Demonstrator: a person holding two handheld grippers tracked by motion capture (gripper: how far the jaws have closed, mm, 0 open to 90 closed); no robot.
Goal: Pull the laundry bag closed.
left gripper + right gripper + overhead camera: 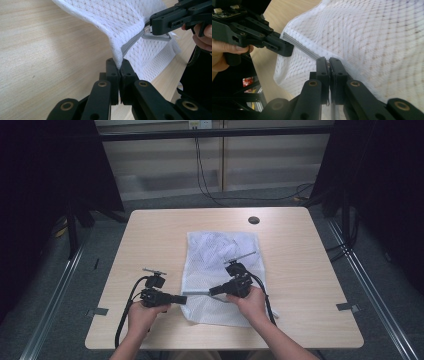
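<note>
Wooden table (150, 235) seen from the high view, with a white mesh laundry bag (215, 250) lying near its middle, far end flat on the wood, near end lifted a little between two hand-held grippers

At the left, left gripper (182, 299) held level in the left hand (142, 316), pointing rightward at the bag's near left edge. Jaws closed tight, pinching the bag's edge right at the end of the grey zipper (130, 45); mesh (107, 20) rising from the pinch and draping away over the table in the left gripper view

Between the two, zipper stretched taut in a short grey line along the bag's near part, raised off the wood

At the right, right gripper (212, 291) held in the right hand (252, 302), pointing leftward, facing the other. Jaws pressed together here too, clamped on the zipper line; in the left gripper view, tips seen just at the small metal zipper pull (148, 30). In the right gripper view, mesh (374, 37) spread wide beyond the closed tips, the grey zipper (299, 46) running from them up to the left gripper (287, 50)

Far right of the table, bare wood, with a small dark round hole (254, 220) near the far edge
</note>
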